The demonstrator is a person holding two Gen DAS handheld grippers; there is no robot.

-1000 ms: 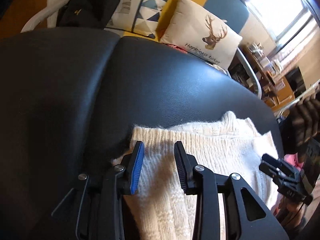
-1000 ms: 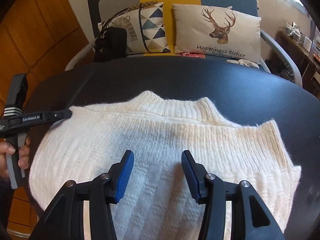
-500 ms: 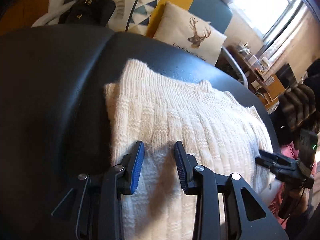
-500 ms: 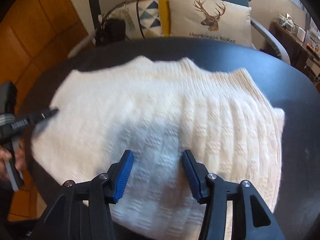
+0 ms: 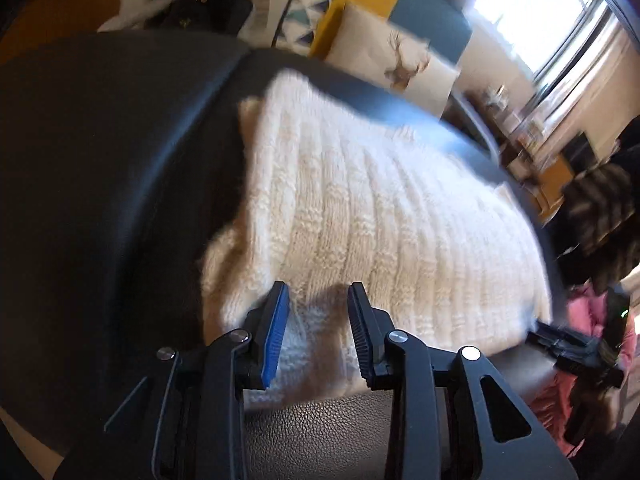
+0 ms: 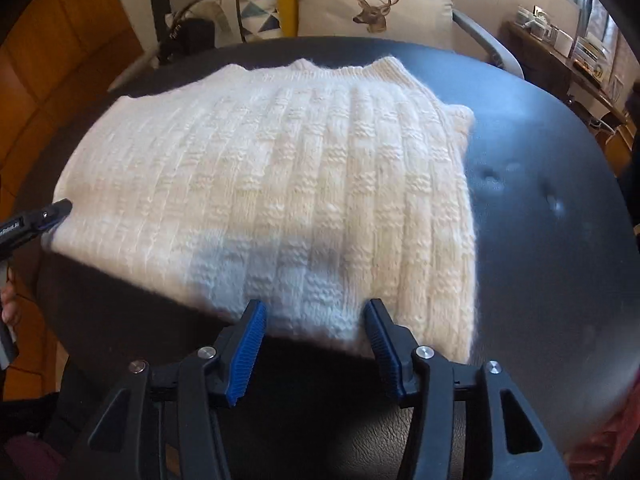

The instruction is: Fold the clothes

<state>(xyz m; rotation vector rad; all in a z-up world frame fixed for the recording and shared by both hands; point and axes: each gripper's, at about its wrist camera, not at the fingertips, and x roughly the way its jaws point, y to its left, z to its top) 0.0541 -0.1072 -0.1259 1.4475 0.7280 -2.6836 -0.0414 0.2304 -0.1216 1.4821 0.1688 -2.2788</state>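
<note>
A cream ribbed knit sweater lies flat on the black leather surface, neckline at the far side. My right gripper is open at the sweater's near hem, with the hem edge showing between its blue-padded fingers. My left gripper is open too, over the near left corner of the sweater, where a thick bunched edge lies just left of it. Each gripper shows in the other's view: the left gripper's tip by the sweater's left edge, the right gripper at the sweater's right.
Behind the surface stands a chair with a deer cushion, a triangle-pattern cushion and a black handbag. A grey armrest and a cluttered shelf are at the far right. Bare black leather lies right of the sweater.
Both grippers have drawn back from the sweater's upper part to its near hem, staying open. More of the sweater now shows ahead of them.
</note>
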